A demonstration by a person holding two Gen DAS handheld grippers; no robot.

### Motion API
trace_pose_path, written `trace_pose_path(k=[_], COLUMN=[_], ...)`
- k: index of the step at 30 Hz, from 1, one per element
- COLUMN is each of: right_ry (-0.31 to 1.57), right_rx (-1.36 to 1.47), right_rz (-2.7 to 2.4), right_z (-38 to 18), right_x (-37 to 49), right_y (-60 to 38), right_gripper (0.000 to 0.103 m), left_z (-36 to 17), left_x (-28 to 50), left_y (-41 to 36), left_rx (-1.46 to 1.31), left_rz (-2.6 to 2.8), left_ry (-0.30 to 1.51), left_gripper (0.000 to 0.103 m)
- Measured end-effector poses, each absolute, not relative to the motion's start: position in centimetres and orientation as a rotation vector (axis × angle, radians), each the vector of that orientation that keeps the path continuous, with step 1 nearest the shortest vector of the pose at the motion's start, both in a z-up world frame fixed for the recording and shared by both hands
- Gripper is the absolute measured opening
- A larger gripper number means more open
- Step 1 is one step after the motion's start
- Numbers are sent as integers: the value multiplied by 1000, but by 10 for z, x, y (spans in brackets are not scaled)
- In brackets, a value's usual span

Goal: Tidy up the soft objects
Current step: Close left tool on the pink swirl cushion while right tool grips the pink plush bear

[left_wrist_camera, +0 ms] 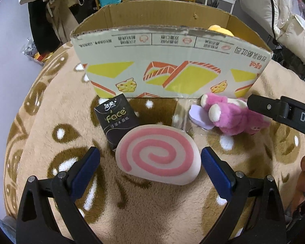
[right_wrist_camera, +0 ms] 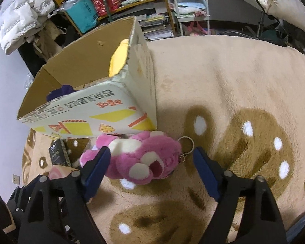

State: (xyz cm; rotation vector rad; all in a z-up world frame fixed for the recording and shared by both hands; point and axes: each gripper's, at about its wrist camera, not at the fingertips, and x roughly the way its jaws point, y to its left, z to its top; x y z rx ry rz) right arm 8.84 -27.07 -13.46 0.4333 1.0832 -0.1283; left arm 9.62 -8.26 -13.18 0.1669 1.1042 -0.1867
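Swirl cushion (left_wrist_camera: 158, 154): between your left gripper (left_wrist_camera: 150, 160) pads, jaws open, untouched | pink plush (right_wrist_camera: 140, 156): between your right gripper (right_wrist_camera: 152, 162) pads, jaws apart, unpressed | cardboard box (left_wrist_camera: 172, 69): 12 o'clock | tissue pack (left_wrist_camera: 116, 120): cushion's 10 o'clock | blanket (left_wrist_camera: 50, 122) beneath.

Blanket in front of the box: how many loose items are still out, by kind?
Plush toys: 1, the pink plush bear
Squishy swirl rolls: 1, the pink swirl roll
Tissue packs: 1, the black tissue pack
Flat lilac piece half under the bear: 1
Total: 4
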Motion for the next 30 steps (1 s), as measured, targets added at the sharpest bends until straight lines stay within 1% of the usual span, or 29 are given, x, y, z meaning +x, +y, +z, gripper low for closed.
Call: trace_pose_path(k=[6,10,12,14,16,17,19,25,30], right_ry=[1109,1116,1120,1125,1129,1129,1127,1115,1088], right_rx=[405,399,406,422,441,445,452,443,397], right_rz=[-116,-104,-95,-84,-75,-72,-59,-59,-82], right_z=[-143,-147,-149,-152,-155,-156,-158,-157,-149], right_x=[94,96,97,98,99,99,100,99,93], right_y=[-262,-257,-256,-256,-258,-258,-257,-260,-254], right_gripper=[84,84,84,84,84,84,80,77,72], left_z=[-138,-141,-142,-142,-143,-143,-143,-140,-138], left_x=[99,101,101,100,100,100,99,96,94], left_y=[-83,-83,-84,-85,-85,-85,-85,-82,-77], left_rx=[158,146,150,157,137,131,133,113,93], left_rz=[-189,-205,-193,-190,-212,-212,-212,-215,-210], left_ry=[1127,1148,1145,1141,1154,1159,1155,1146,1136], left_gripper=[98,87,86,83,75,75,71,64,62])
